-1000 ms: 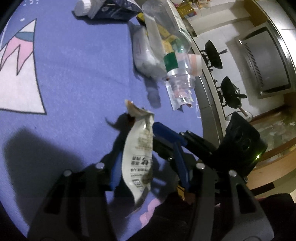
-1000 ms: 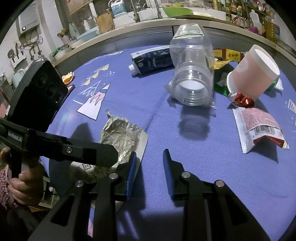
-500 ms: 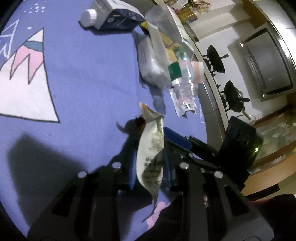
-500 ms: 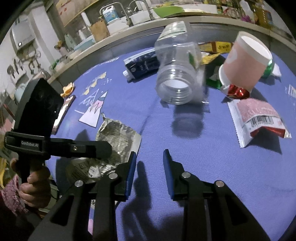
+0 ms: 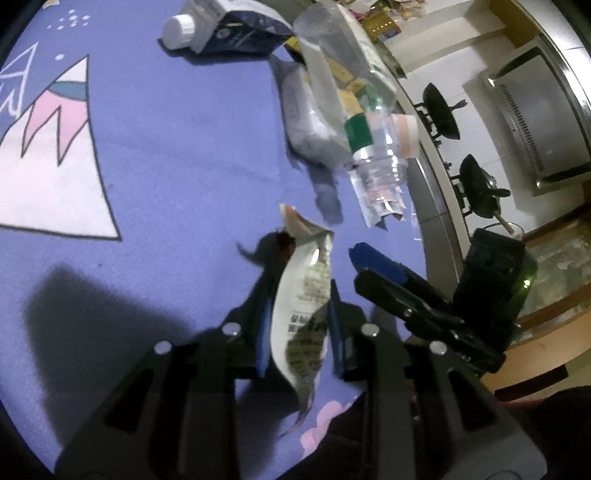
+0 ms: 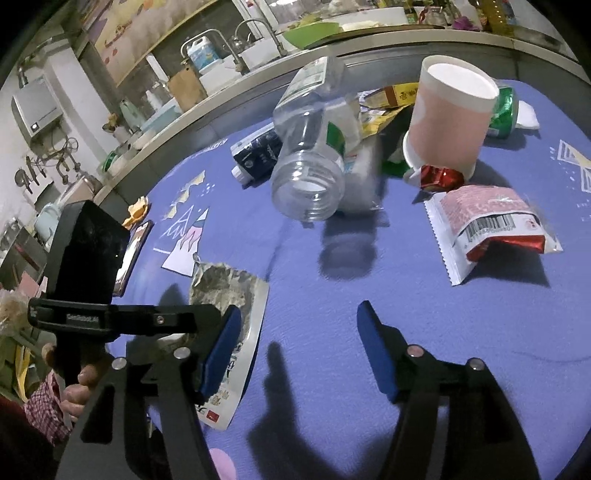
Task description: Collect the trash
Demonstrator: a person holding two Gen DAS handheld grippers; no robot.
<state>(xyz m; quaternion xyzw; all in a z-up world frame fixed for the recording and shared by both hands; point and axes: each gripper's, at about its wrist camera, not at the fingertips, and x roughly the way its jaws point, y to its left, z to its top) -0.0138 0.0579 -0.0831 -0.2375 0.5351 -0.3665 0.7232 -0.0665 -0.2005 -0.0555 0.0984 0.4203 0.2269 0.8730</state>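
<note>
Left wrist view: the left gripper (image 5: pixel 299 332) is clamped on a flattened white wrapper (image 5: pixel 304 306), which stands on edge between the blue pads above the purple tablecloth (image 5: pixel 177 155). Just to its right the right gripper (image 5: pixel 373 258) points in over the cloth. Farther off lie an empty clear bottle (image 5: pixel 354 122) with a green band, a grey packet (image 5: pixel 306 122) beneath it, and a dark blue carton (image 5: pixel 229 26) with a white cap.

Right wrist view: the right gripper (image 6: pixel 299 347) has just been opening; its jaws stand wide apart with nothing between them, only bare tablecloth (image 6: pixel 480 314). The wrapper (image 6: pixel 236 295) sits at the left pad, held by the left gripper (image 6: pixel 207 317), whose handle a hand (image 6: pixel 74 384) grips. Beyond, a red and white snack bag (image 6: pixel 491 225) lies to the right, the bottle (image 6: pixel 310 162) lies mouth forward at centre, and a pink paper cup (image 6: pixel 447 122) lies tipped behind a small red foil piece (image 6: pixel 439 177).
</note>
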